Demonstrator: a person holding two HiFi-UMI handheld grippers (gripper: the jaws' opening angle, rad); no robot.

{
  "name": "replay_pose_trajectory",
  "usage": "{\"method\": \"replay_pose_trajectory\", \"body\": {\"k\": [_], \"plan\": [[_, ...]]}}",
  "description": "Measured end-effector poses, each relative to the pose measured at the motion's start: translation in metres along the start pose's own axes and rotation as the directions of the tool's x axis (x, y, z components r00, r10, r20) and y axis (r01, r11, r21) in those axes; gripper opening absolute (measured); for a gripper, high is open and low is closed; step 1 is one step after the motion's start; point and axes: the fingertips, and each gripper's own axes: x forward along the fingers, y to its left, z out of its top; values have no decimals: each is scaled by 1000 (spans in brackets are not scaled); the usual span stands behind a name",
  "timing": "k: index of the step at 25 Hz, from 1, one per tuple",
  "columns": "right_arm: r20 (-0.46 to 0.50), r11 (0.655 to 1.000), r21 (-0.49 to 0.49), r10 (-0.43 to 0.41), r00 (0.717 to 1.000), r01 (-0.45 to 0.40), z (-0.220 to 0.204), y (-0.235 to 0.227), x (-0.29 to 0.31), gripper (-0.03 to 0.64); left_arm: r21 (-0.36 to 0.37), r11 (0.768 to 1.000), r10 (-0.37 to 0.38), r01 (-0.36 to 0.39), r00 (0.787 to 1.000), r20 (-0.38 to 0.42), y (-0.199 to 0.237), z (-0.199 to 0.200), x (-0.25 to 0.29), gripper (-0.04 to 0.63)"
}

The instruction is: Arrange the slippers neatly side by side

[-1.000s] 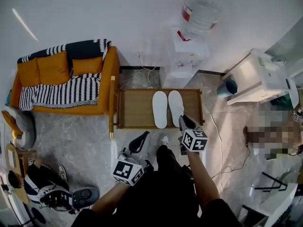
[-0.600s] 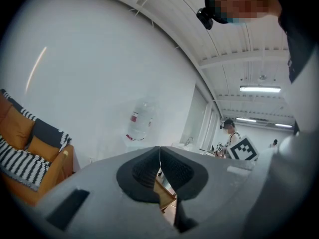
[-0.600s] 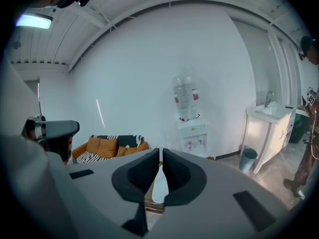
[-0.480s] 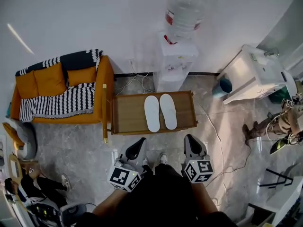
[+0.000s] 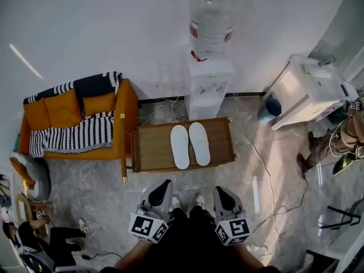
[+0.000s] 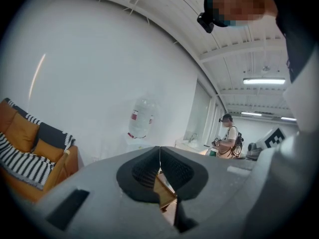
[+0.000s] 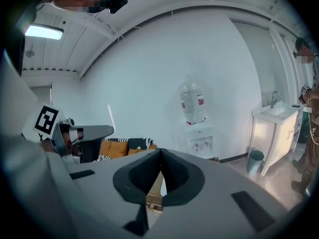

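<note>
Both slippers (image 5: 190, 145) lie on the wooden bench (image 5: 149, 152), on the far side of your claws and about midway between them. Their long axes run near to far, and their edges sit just beside each other. They are white, flat, oval and soft-looking. Your left claw (image 5: 161, 191) is closed and empty. Your right claw (image 5: 223, 197) has just closed, also on nothing.

One camera high overhead, two riding low.
Head view looks steeply down on the surface (image 5: 151, 147), well below, with left tool (image 5: 164, 186) and right tool (image 5: 220, 192) at its lower edge. Both tool views look nearly level along their jaws toward the wall (image 6: 99, 83); all three share sofa (image 5: 74, 104) and dispenser (image 5: 207, 84).
</note>
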Motion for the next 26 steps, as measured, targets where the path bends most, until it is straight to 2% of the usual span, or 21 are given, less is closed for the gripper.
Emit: {"method": "replay_pose_trajectory", "body": {"k": [5,26], "plan": [[-15,999,-21,37,999,-38,2,-7,-3,11,17,1000,1,-1,1000,-4,-15,0,4,17],[-31,997,-12,82,996,-83,-4,-22,-5,11,29,999,26,-25,1000,-8,-37,-5,12,17]]}}
